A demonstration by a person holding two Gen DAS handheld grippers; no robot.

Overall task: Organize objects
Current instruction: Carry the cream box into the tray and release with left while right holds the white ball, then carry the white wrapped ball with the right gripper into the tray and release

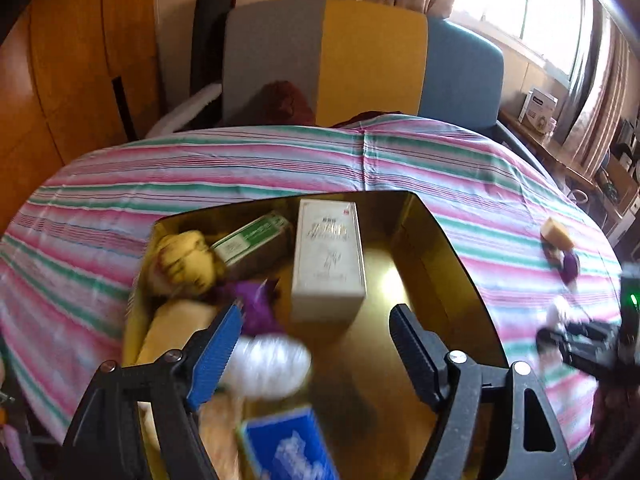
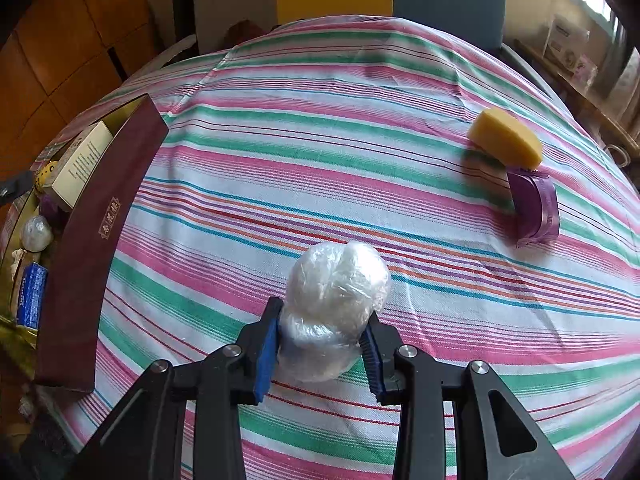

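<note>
Crumpled clear plastic bundle pinched between jaws above striped cloth

A striped cloth covers the table. On it lies a maroon box, open on top. Well to the box's right lie a yellow sponge and, touching it on the near side, a purple roll.

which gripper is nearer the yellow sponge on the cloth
Right. The right gripper, holding a plastic-wrapped ball, faces the yellow sponge; the left gripper hovers over the box, farther away.
</note>
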